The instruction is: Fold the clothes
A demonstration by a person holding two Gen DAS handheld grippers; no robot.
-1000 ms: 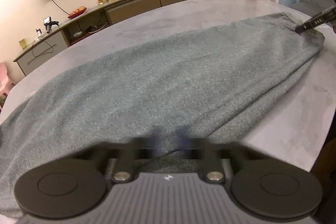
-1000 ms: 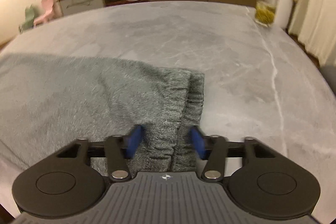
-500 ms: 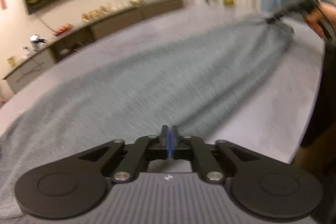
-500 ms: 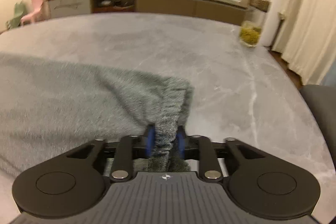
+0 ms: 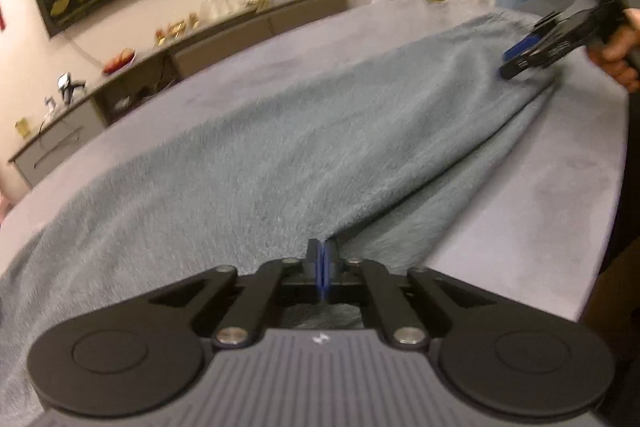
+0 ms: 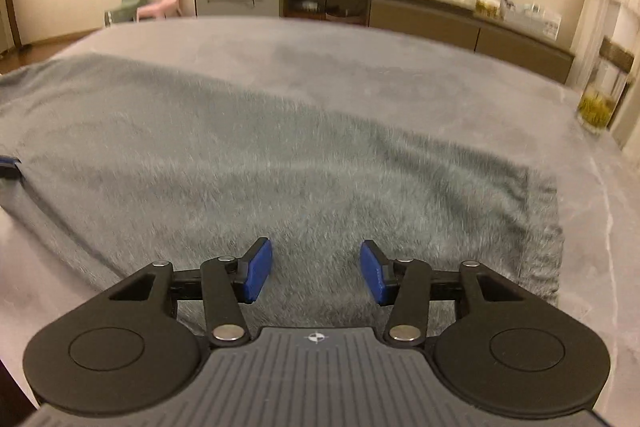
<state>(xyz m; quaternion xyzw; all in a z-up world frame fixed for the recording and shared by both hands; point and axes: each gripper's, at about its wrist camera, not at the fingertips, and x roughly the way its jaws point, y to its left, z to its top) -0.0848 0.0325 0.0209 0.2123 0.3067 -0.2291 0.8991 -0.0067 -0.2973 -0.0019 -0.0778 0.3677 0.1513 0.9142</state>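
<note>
The left gripper [image 5: 322, 267] is being held with its fingers pressed together, and a ridge of the grey fleece garment [image 5: 280, 155] is seen rising to their tips; whether cloth is actually nipped between the blue pads cannot be told from this view. The right gripper [image 6: 316, 271] is being held with its fingers apart, nothing between them, over the garment [image 6: 280, 167] just short of its ribbed end [image 6: 548, 227].

Ahead of both pairs of fingers the garment is being kept stretched lengthwise along the grey worktop [image 5: 540, 195], lying flat apart from a long crease running from the left fingers toward the far end. In the left view the right gripper [image 5: 532, 55] is being carried by a hand [image 5: 616, 47] above that far end.

The cloth is judged soft, light and limp, so sagging is to be expected wherever it is not supported. The thicker ribbed end is judged the surest place for a hold, with the opposite end being pinched likewise.

Beyond the worktop a jar [image 6: 596, 107] and a sideboard [image 6: 400, 15] are being shown.
</note>
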